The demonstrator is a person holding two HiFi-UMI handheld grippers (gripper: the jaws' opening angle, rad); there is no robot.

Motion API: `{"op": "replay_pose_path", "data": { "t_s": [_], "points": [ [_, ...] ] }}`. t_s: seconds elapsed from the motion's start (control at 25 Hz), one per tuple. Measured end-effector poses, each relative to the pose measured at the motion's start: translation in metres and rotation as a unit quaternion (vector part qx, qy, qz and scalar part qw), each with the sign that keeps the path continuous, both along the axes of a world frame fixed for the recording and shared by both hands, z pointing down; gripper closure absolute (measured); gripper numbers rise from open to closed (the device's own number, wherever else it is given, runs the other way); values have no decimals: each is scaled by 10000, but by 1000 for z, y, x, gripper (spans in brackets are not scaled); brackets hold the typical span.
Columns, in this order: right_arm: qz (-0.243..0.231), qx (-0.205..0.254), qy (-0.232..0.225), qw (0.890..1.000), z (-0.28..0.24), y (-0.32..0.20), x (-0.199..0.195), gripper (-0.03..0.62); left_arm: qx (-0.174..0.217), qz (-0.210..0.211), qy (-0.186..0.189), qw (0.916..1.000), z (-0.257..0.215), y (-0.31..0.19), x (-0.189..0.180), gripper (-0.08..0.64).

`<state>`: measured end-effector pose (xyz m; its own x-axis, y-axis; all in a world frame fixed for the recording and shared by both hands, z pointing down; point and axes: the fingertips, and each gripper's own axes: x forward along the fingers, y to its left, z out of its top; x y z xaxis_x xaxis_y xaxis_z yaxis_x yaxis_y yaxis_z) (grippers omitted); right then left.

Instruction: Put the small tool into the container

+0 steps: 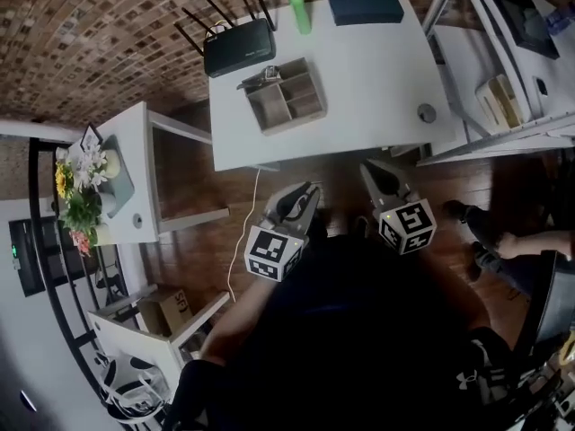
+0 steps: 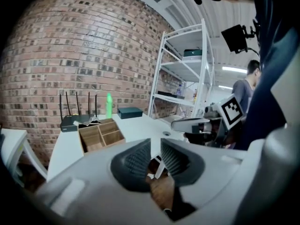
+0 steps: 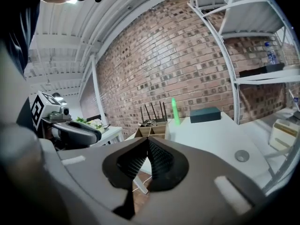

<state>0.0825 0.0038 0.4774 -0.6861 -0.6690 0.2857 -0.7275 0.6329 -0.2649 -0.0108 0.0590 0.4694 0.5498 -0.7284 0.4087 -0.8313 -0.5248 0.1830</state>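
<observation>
The left gripper (image 2: 155, 145) is slightly open, the right gripper (image 3: 146, 142) closed, both empty; go slowly to the small silver tool (image 1: 260, 76) at the brown wooden box's (image 1: 269, 110) far corner.

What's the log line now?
left gripper: open, empty | right gripper: shut, empty | small grey metal tool: at brown wooden divided container's far corner

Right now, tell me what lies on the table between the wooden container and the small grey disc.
Nothing: the white table is bare between the wooden container and the grey disc. The head view shows it plainly.
</observation>
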Motion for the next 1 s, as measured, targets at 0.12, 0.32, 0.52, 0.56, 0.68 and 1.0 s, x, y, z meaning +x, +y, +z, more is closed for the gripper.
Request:
{"op": "replay_pose_path", "data": {
  "t_s": [0.12,0.32,0.52,0.56,0.68,1.0],
  "points": [
    [-72,-117,-38,9999,13,16,22,583,-6,-113,-139,9998,3,16,15,498],
    [-49,-174,-105,9998,22,29,45,583,-140,-231,-178,9995,4,41,28,499],
    [-57,-49,-110,9999,8,35,39,583,-82,-266,-28,9996,-6,46,27,500],
    [-46,-18,-94,9999,5,36,37,583,-36,-247,-25,9997,-7,47,25,501],
    [21,10,-34,10000,1,39,26,583,58,-277,62,9996,-10,49,11,500],
    [45,-35,260,9996,1,66,-17,583,-14,-261,432,9987,-1,70,-30,512]
  ]
}}
